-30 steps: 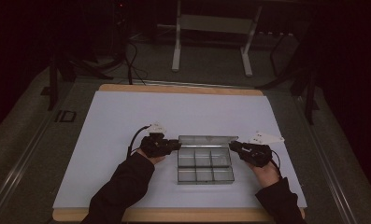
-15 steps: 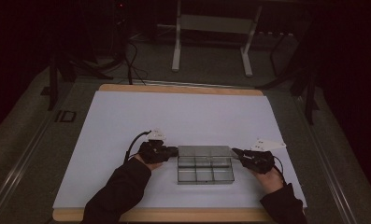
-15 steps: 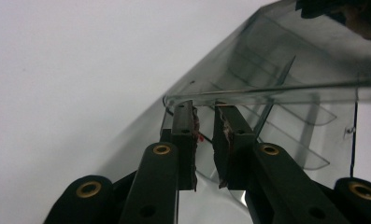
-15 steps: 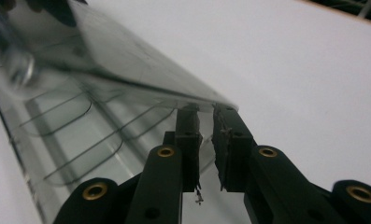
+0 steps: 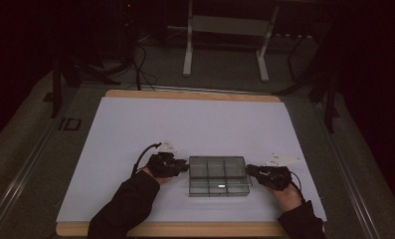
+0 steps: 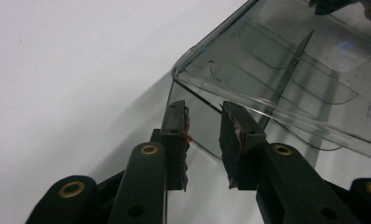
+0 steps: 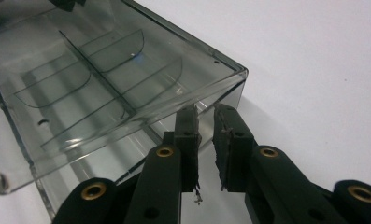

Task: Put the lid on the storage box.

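High view: white table sheet [image 5: 135, 129], dark room, metal stand legs [image 5: 187, 50] behind. Clear smoked plastic divider box [image 5: 217, 175] sits near me. Left gripper [image 6: 204, 140] has just been loosening at its wall; right gripper [image 7: 204, 135] nips its lid edge (close views).

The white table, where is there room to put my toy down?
The white table is bare from the clear box back to its far edge, and at both sides beyond the grippers. It is crowded near the front, where the left gripper and right gripper flank the box.
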